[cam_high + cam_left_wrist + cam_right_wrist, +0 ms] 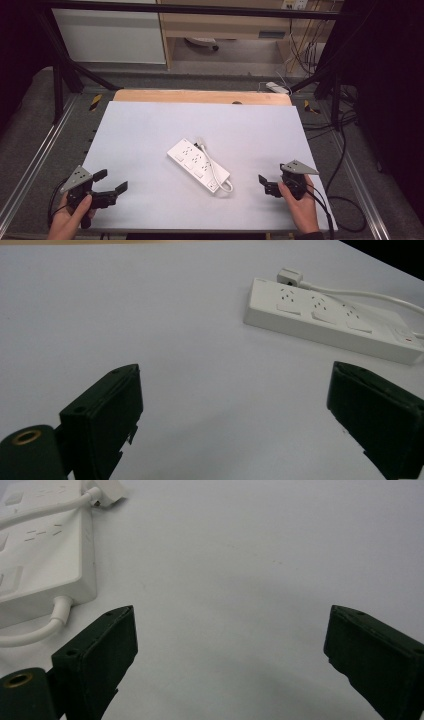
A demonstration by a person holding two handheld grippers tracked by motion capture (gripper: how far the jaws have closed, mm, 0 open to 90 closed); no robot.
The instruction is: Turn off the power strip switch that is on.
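White power strip (198,165) lying diagonally mid-bench, cord (216,170) looped alongside, plug at its far end. Left tongs (113,181) and right tongs (265,185) flanking near left and right, both wide and empty, probably poised to approach from either side.

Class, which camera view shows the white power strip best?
The high view: the whole power strip with its looped cable lies uncovered. The left gripper view shows it whole but oblique, far off; the right gripper view shows one cropped end.
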